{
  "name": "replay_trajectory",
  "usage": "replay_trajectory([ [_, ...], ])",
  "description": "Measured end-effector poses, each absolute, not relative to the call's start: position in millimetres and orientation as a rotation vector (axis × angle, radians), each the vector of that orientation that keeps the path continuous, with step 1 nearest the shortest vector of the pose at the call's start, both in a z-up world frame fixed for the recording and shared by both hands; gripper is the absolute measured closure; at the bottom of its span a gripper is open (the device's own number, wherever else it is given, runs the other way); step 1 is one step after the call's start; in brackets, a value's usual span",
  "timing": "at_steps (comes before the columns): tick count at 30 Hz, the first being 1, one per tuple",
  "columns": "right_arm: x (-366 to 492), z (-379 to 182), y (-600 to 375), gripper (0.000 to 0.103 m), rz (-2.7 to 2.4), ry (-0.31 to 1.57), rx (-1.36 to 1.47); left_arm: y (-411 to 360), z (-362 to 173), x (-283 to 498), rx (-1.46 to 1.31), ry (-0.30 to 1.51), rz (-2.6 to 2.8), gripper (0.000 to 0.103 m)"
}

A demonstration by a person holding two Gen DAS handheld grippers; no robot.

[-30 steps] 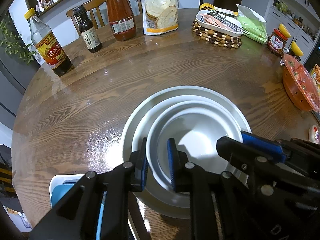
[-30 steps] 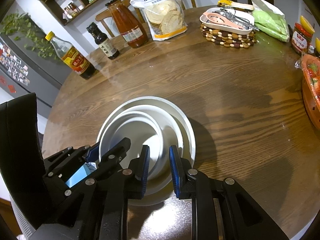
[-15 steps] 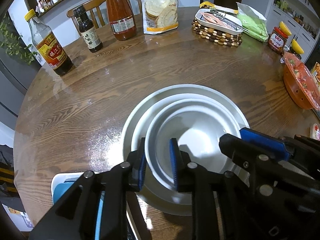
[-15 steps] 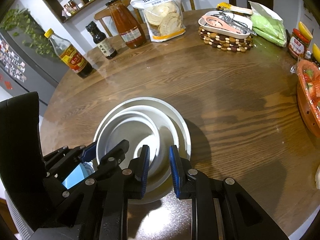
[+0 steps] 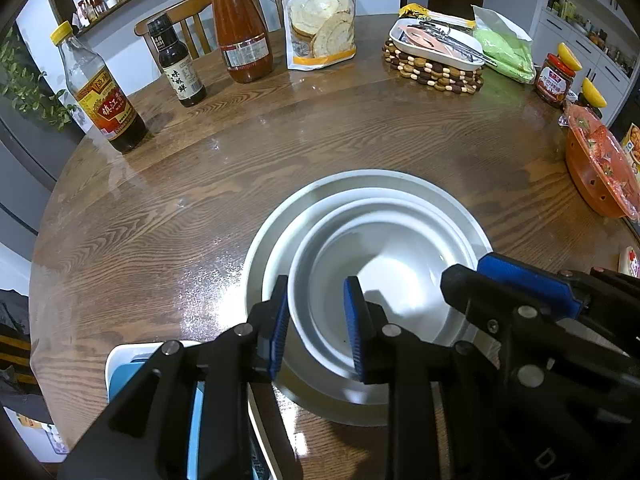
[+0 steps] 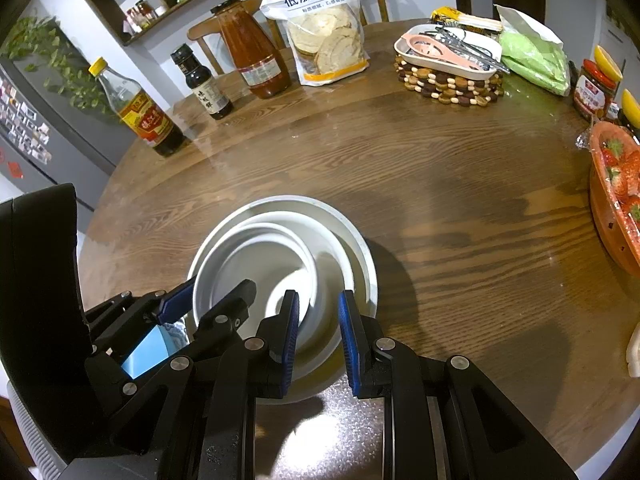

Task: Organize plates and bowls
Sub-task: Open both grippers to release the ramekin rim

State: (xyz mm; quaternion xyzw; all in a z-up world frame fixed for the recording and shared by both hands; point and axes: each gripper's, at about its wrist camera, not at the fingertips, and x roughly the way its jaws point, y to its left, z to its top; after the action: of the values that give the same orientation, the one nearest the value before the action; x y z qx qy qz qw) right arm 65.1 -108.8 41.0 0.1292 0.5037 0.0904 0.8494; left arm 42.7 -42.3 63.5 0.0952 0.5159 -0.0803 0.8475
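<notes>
A white bowl (image 5: 384,264) sits nested in a shallow white dish on a large white plate (image 5: 360,180) on the round wooden table. The stack also shows in the right wrist view (image 6: 256,256). My left gripper (image 5: 314,324) is open, its fingers either side of the bowl's near-left rim, not closed on it. My right gripper (image 6: 318,332) is open over the stack's near-right rim, empty. The right gripper also shows at the right of the left wrist view (image 5: 520,288).
Along the far edge stand a vinegar bottle (image 5: 100,96), a dark sauce bottle (image 5: 178,68), a red sauce jar (image 5: 240,28), a flour bag (image 5: 322,16) and a trivet with a tray (image 5: 436,56). An orange strawberry bowl (image 5: 600,172) sits at the right. A blue-and-white object (image 5: 132,368) lies near left.
Both grippers have opened a little wider and drawn back slightly from the stack. The bowl and plates have stayed where they are.
</notes>
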Motion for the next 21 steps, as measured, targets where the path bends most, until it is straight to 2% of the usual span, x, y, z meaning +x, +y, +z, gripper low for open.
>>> replay_trajectory([
  [7, 64.6, 42.1, -110.4, 0.08, 0.192, 1.061, 0.276, -42.0, 65.3, 40.9, 0.196, 1.087, -0.172, 0.074],
  [9, 64.4, 42.8, -111.6, 0.08, 0.186, 1.062, 0.273, -42.7, 66.1, 39.8, 0.192, 1.088, -0.184, 0.067],
  [21, 63.0, 43.0, -111.6, 0.079, 0.182, 1.061, 0.27, -44.9, 66.9, 37.8, 0.199, 1.082, -0.181, 0.066],
])
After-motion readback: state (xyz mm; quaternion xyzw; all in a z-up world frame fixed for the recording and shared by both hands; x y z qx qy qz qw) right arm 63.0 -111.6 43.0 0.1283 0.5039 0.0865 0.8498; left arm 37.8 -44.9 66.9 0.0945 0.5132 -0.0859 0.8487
